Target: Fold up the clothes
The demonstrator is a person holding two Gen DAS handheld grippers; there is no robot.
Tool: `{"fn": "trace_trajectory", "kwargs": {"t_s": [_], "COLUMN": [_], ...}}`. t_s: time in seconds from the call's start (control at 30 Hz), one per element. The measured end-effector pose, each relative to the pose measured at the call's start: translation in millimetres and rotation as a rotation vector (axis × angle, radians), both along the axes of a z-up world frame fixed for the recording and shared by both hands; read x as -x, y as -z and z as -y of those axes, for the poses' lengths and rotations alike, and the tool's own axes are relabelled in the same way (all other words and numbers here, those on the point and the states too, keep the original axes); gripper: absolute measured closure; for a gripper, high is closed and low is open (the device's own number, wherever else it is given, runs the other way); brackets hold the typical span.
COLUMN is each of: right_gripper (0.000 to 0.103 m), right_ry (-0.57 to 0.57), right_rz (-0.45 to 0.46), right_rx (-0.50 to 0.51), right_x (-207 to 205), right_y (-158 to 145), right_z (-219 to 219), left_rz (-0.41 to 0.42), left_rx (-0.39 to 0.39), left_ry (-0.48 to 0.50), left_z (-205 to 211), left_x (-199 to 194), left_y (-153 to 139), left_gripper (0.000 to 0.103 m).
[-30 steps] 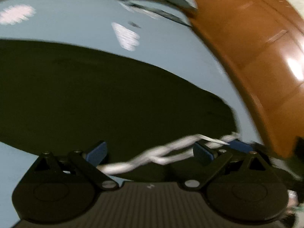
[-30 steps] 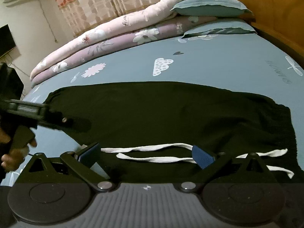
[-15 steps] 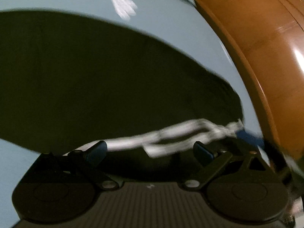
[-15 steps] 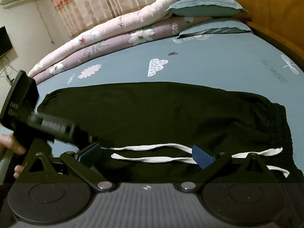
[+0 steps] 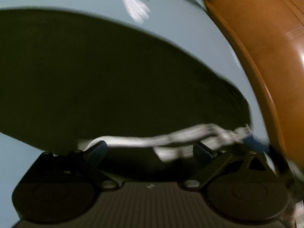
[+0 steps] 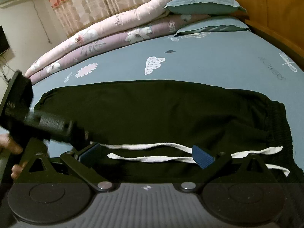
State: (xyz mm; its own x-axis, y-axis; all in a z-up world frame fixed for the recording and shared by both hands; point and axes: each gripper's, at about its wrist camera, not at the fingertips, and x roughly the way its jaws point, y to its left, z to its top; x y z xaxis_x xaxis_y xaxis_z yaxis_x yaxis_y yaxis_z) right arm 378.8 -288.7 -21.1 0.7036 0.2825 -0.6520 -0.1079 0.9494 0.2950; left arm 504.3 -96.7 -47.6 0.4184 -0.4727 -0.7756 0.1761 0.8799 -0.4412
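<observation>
A black garment lies flat on the blue bed sheet, its ribbed elastic waistband to the right. Two white drawstrings trail across its near edge. My right gripper stands open just over those strings, holding nothing. In the left wrist view, blurred by motion, the garment fills the middle. My left gripper is open low over its near edge, with a drawstring passing between the fingers. A hand holds the left tool's black housing beside the right gripper.
Rolled pink and purple quilts and two blue pillows line the far side of the bed. A wooden headboard runs along the right, close to the waistband. Bare sheet lies beyond the garment.
The left gripper has swung in from the left toward the garment's near edge and now sits close beside the right gripper. The right gripper has barely moved. Both stay open.
</observation>
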Motion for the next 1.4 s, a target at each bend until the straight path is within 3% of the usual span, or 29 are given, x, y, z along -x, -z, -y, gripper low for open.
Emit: {"fn": "trace_trajectory", "kwargs": {"t_s": [0.03,0.1,0.27,0.37,0.6,0.7,0.83,0.9,1.17,1.4], "right_gripper": [0.000,0.000,0.000,0.000,0.000,0.000,0.000,0.000,0.000,0.000], "right_ry": [-0.004,-0.011,-0.015,-0.029,-0.028,-0.029,-0.057,-0.067,-0.028,0.034], "right_rz": [0.002,0.003,-0.006,0.002,0.016,-0.027,-0.132,-0.167,-0.168,-0.144], "right_rx": [0.001,0.002,0.013,0.043,0.131,0.133,0.196,0.240,0.321,0.320], "right_x": [0,-1,-2,1,28,48,70,82,108,115], "right_y": [0,0,2,-4,-24,-14,17,33,57,61], "right_z": [-1,-2,-7,-15,-44,-64,-99,-116,-148,-148], "left_rz": [0.066,0.111,-0.002,-0.032,0.067,0.117,0.173,0.184,0.230,0.252], "left_rx": [0.005,0.039,-0.030,-0.012,0.003,-0.011,0.000,-0.034,-0.191,-0.209], "left_ry": [-0.035,-0.020,0.067,0.085,0.128,0.127,0.150,0.176,0.283,0.226], "left_z": [-5,-9,1,0,-49,-71,-85,-89,-99,-112], "left_x": [3,7,14,24,68,87,109,125,193,223], "left_y": [-9,-20,-14,-18,-94,-117,-104,-91,-57,-49], "left_gripper": [0.006,0.006,0.006,0.006,0.006,0.005,0.005,0.005,0.005,0.005]}}
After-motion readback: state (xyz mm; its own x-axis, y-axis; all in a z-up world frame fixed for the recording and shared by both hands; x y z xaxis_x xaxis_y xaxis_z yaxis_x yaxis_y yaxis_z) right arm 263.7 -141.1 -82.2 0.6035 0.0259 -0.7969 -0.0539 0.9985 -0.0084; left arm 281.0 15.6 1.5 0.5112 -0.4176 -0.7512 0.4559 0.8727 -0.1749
